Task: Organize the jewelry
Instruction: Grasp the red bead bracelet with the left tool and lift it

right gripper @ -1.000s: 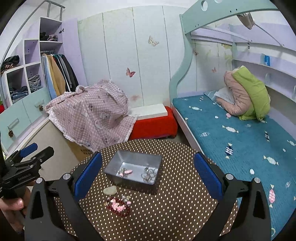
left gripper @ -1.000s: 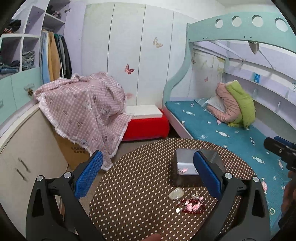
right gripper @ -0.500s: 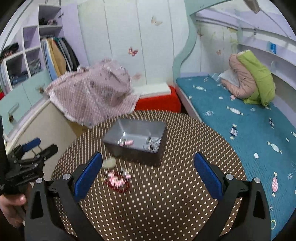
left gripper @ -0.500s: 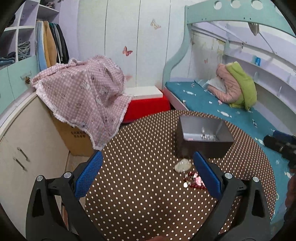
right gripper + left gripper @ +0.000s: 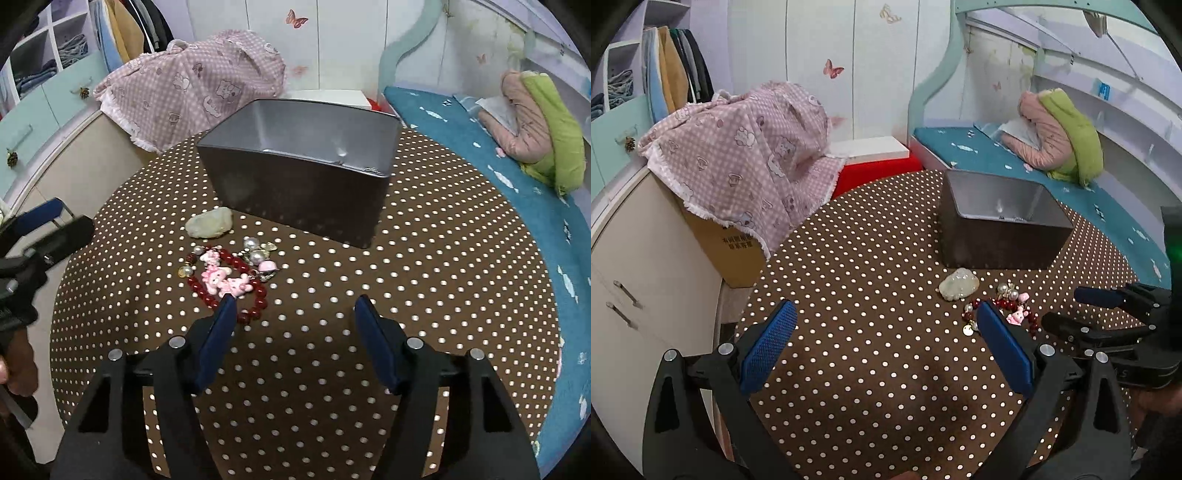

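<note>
bare cloth point(image 5: 424, 295) right of beads point(image 5: 225, 280), tin point(image 5: 306, 192) probably blocking beyond

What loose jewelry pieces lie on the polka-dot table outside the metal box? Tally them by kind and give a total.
Pale green jade-like stone: 1
Red bead bracelet with pink charms: 1
Small cluster of pearl and metal trinkets: 1, separate pieces too tangled to count
Total: 3, all in front of the grey metal box.

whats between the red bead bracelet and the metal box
In the right wrist view, the pale stone and a few loose pearl charms lie on the dotted cloth between the red bead bracelet and the metal box.
</note>
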`<action>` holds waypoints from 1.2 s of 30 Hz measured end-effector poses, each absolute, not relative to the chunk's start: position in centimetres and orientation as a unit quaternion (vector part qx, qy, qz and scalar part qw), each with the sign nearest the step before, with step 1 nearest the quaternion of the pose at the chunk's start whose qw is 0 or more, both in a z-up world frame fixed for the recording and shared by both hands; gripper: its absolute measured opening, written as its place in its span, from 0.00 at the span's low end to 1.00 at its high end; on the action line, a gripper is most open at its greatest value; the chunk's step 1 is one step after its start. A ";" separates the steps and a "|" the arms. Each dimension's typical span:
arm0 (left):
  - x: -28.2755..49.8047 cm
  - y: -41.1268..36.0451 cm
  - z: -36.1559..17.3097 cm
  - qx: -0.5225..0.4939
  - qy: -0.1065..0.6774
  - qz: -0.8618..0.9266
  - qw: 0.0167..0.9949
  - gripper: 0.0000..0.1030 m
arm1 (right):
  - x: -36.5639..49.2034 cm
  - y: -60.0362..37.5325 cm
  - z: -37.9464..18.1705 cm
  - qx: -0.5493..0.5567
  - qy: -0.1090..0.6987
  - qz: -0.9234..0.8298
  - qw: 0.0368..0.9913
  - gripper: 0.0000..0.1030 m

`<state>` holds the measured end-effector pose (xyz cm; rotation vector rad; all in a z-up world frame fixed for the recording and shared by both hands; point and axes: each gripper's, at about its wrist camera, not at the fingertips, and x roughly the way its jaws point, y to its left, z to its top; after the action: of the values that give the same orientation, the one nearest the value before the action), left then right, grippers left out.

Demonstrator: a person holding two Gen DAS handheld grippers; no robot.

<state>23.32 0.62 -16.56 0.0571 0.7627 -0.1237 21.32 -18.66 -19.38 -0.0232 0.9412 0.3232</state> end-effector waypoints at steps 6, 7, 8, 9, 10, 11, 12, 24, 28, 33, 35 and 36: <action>23.9 0.2 -17.4 0.025 0.381 -0.060 0.922 0.95 | 21.6 -17.3 -19.3 -0.001 0.457 0.208 0.865 0.36; 24.0 0.2 -17.4 0.025 0.382 -0.060 0.922 0.95 | 21.6 -17.0 -19.4 0.006 0.460 0.219 0.861 0.34; 24.1 0.3 -17.5 0.024 0.382 -0.060 0.922 0.95 | 21.6 -16.8 -19.6 0.007 0.463 0.225 0.858 0.30; 24.2 0.4 -17.6 0.023 0.383 -0.060 0.922 0.95 | 21.6 -16.6 -19.7 0.004 0.463 0.222 0.858 0.29; 24.2 0.4 -17.6 0.022 0.384 -0.060 0.921 0.95 | 21.6 -16.6 -19.6 0.001 0.459 0.212 0.863 0.28; 24.3 0.3 -17.7 0.022 0.384 -0.061 0.921 0.95 | 21.6 -16.7 -19.6 0.003 0.458 0.208 0.864 0.28; 24.4 0.3 -17.7 0.023 0.385 -0.062 0.920 0.95 | 21.5 -16.9 -19.5 0.006 0.456 0.205 0.866 0.28; 27.2 -3.9 -21.3 0.076 0.432 -0.102 0.893 0.94 | 21.6 -20.5 -19.3 0.032 0.458 0.170 0.872 0.28; 27.8 -3.9 -22.3 0.054 0.450 -0.111 0.885 0.86 | 21.8 -21.0 -19.4 0.039 0.460 0.166 0.872 0.28; 28.0 -4.7 -22.6 0.063 0.449 -0.121 0.883 0.54 | 22.0 -21.3 -19.5 0.046 0.459 0.166 0.872 0.28; 28.0 -4.8 -22.5 0.059 0.449 -0.132 0.882 0.35 | 22.0 -21.5 -19.4 0.048 0.458 0.165 0.872 0.28; 28.0 -5.0 -22.5 0.059 0.449 -0.134 0.881 0.30 | 22.0 -21.6 -19.4 0.050 0.457 0.165 0.872 0.28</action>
<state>27.96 -5.01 -22.49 0.1235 0.9351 -0.2798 22.00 -21.59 -19.44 0.1049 0.9559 0.3447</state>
